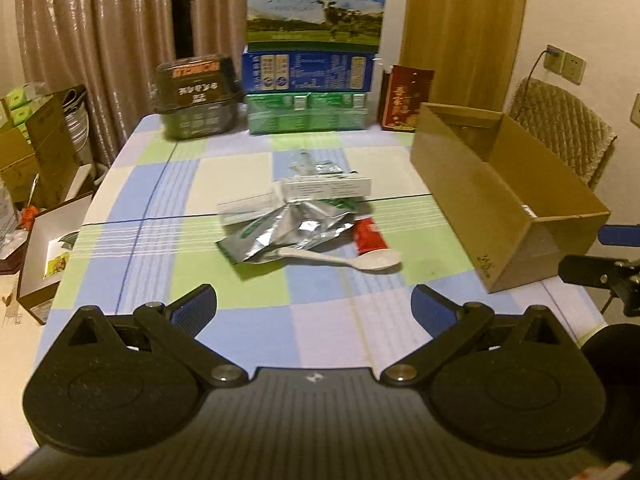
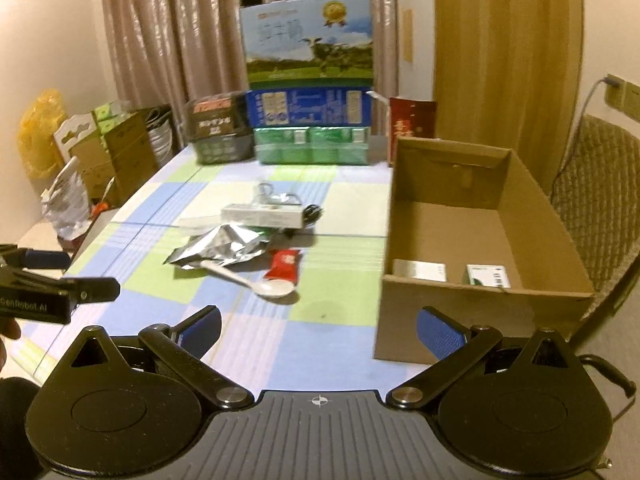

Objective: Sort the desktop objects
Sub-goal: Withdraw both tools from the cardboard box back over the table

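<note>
The room is dim with warm yellow light. Both pictures are blurry and grainy. Edges bend round, and corners go black. The crinkled silver foil packet (image 1: pixel 280 228) shines a little.

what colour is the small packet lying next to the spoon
Red, with white print on it. The packet beside the white spoon shows best in the right wrist view.

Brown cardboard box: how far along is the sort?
Done: the open brown cardboard box holds two small white packs by its near wall. In hand: nothing; left gripper and right gripper are open and empty. Left: white plastic spoon, red sachet, crumpled silver foil pouch, long white carton on the checked tablecloth.
</note>
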